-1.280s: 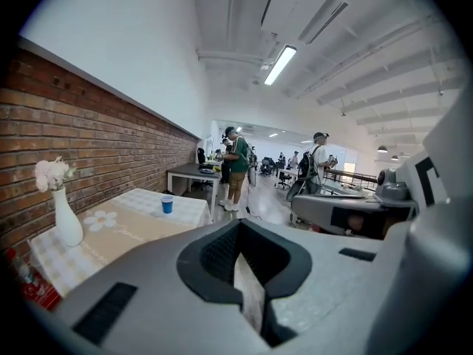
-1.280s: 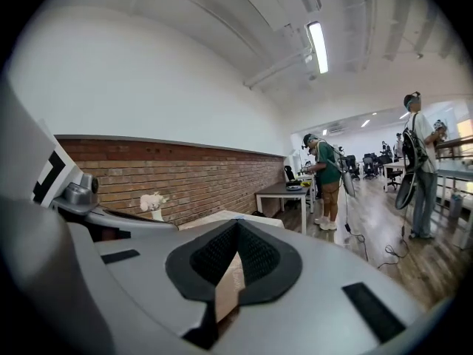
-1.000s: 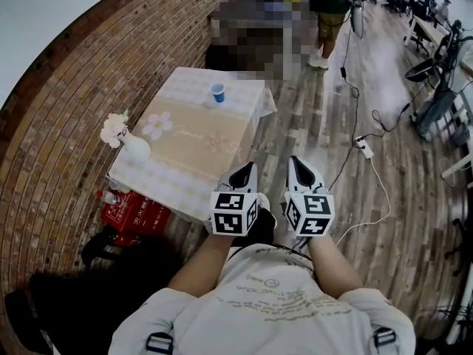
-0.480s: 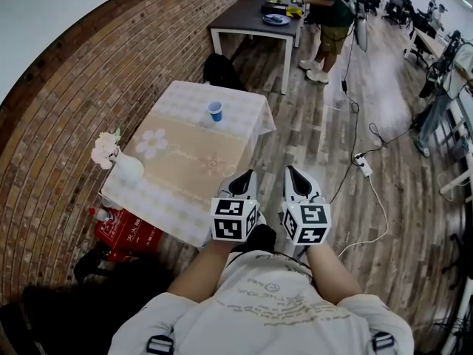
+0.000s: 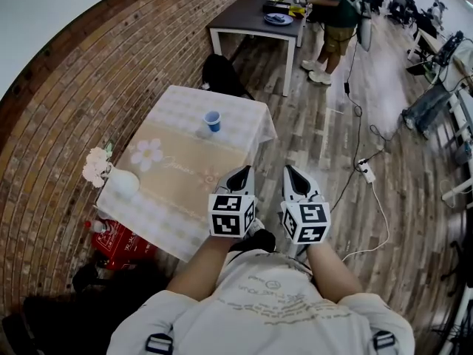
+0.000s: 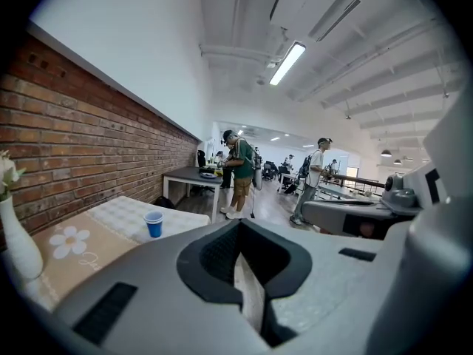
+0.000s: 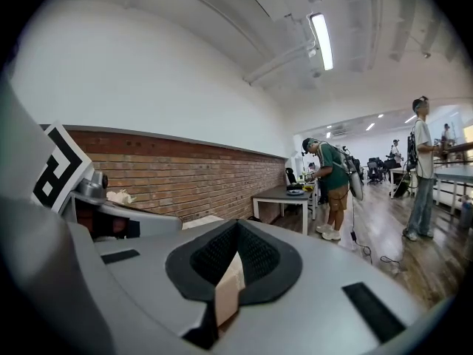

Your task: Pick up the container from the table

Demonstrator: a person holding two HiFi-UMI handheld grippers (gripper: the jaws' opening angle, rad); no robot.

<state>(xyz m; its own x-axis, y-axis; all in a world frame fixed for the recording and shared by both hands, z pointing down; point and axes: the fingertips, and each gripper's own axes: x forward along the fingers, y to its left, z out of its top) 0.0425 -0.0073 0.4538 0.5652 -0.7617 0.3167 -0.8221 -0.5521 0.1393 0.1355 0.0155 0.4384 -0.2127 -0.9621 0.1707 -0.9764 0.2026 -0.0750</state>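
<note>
While both grippers hang empty, nothing of the task is done, as we judge it. Our left gripper [image 5: 239, 171] has its jaws pressed together on nothing, and our right gripper [image 5: 292, 171] is closed and bare likewise. Just ahead lies the table [image 5: 185, 157]. The cup [image 5: 213, 120], which we take for the container, stands upright toward its far end, untouched and well apart from both grippers. Reaching, opening, gripping and lifting are all left to do
</note>
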